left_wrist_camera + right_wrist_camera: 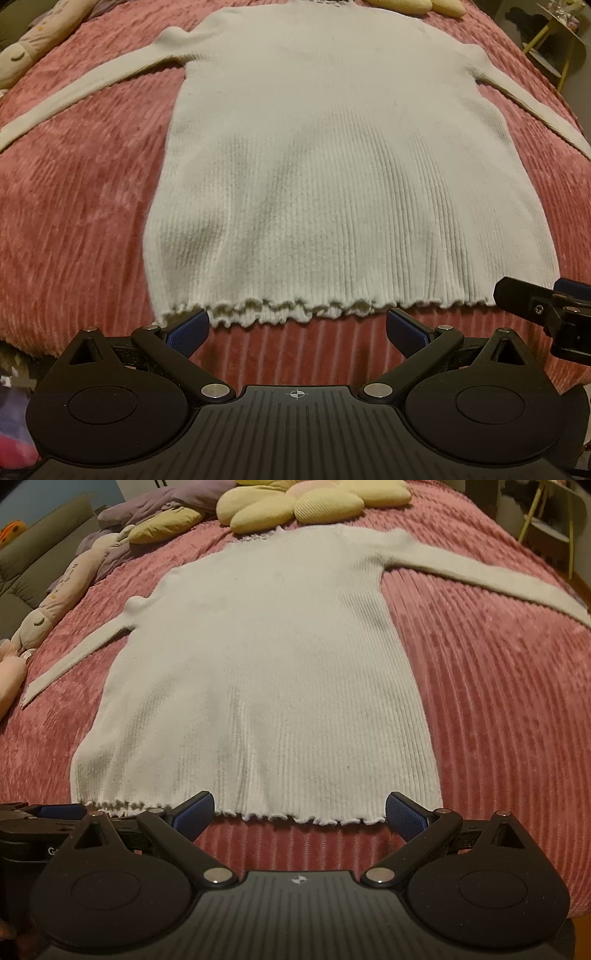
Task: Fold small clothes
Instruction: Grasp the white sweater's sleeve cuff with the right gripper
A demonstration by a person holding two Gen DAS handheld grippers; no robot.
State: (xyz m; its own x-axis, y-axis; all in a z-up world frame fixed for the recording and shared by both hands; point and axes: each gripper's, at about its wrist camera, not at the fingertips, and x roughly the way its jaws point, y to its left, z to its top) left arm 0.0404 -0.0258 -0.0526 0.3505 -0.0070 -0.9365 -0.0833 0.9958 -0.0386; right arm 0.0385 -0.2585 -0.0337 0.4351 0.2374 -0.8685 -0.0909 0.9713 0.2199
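A white ribbed knit sweater (332,166) lies flat on a pink ribbed bedspread (81,206), both sleeves spread outward, frilled hem nearest me. My left gripper (297,326) is open and empty, its blue pads just short of the left part of the hem. My right gripper (300,808) is open and empty at the right part of the hem; the sweater (266,664) fills that view. The right gripper also shows at the right edge of the left wrist view (554,306). The left gripper shows at the left edge of the right wrist view (44,816).
Yellow flower-shaped cushion (306,506) lies beyond the collar. Purple cushion (155,509) and a long plush toy (55,598) lie along the bed's left side. A yellow-legged side table (554,48) stands off the bed at far right.
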